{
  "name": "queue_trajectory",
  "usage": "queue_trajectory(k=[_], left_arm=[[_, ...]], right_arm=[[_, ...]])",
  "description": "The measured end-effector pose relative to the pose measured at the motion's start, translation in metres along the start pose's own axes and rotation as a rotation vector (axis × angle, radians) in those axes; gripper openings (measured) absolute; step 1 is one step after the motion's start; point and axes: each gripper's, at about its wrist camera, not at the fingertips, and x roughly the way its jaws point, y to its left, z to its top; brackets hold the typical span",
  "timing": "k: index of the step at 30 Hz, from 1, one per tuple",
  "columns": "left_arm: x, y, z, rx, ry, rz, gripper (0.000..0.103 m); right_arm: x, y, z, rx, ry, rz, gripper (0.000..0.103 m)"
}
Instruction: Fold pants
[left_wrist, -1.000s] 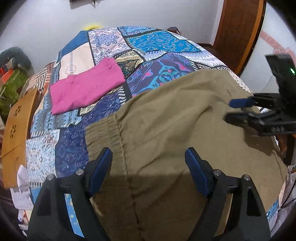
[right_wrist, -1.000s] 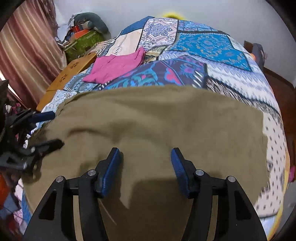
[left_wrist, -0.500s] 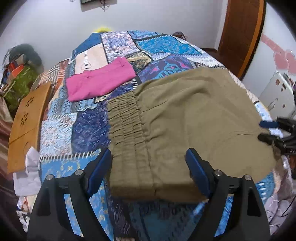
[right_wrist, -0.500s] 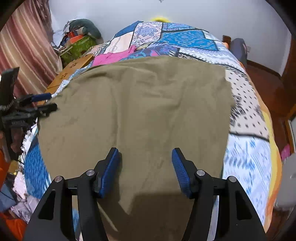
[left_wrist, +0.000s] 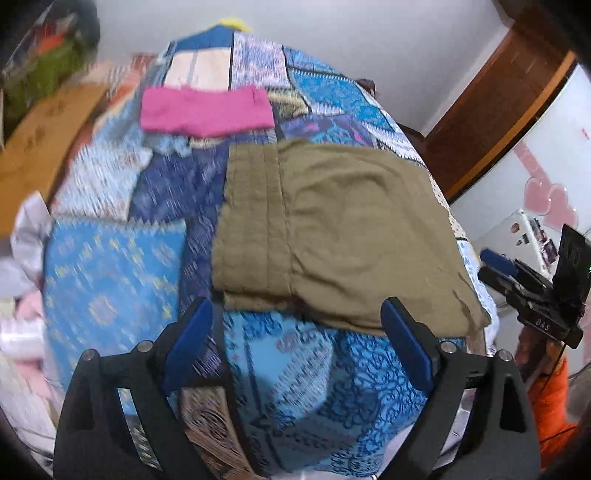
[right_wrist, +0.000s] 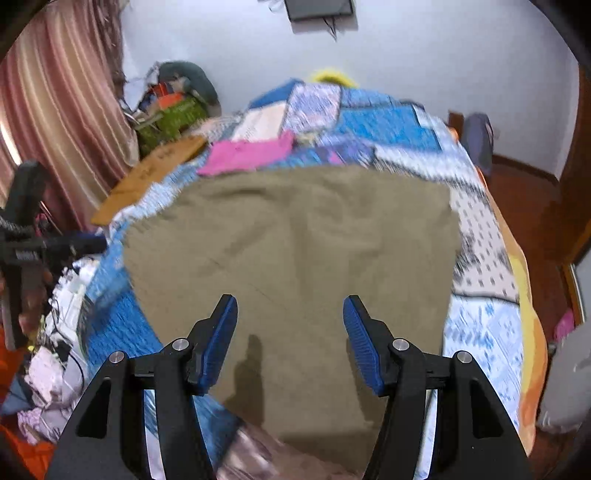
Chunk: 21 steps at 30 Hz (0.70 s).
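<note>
The olive pants (left_wrist: 343, 229) lie folded in a flat rectangle on the patchwork bedspread (left_wrist: 110, 280), elastic waistband to the left. They also show in the right wrist view (right_wrist: 295, 266). My left gripper (left_wrist: 295, 343) is open and empty, held back above the bed's near edge, short of the pants. My right gripper (right_wrist: 290, 332) is open and empty above the near end of the pants. The right gripper also shows at the right of the left wrist view (left_wrist: 495, 266). The left gripper shows at the left of the right wrist view (right_wrist: 88, 242).
A folded pink garment (left_wrist: 207, 110) lies farther up the bed. A wooden board (right_wrist: 155, 173) and a clutter pile (right_wrist: 173, 107) sit at the bed's left side. A striped curtain (right_wrist: 55, 110) hangs left. A wooden door (left_wrist: 491, 110) stands right.
Both grippers have pulled back from the pants toward the bed's edge. The pants now lie smaller in view, folded and at rest. Both stay open.
</note>
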Motion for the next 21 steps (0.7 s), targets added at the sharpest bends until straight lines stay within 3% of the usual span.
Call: queue_trajectory(k=[8,14,21], left_arm=[[0.026,0.005,-0.019,-0.097,0.069,-0.146,0.091],[0.035,0.008,-0.013,-0.155,0.049,-0.212,0.091],[0.05,0.026,0.006,-0.29,0.026,-0.311,0.091]], right_arm=[[0.037,0.015,0.004,-0.003,0.0,0.003,0.058],[0.059,0.01,-0.008,0.023,0.075,0.004,0.058],[0.058,0.015,-0.016,-0.031,0.061,-0.006,0.058]])
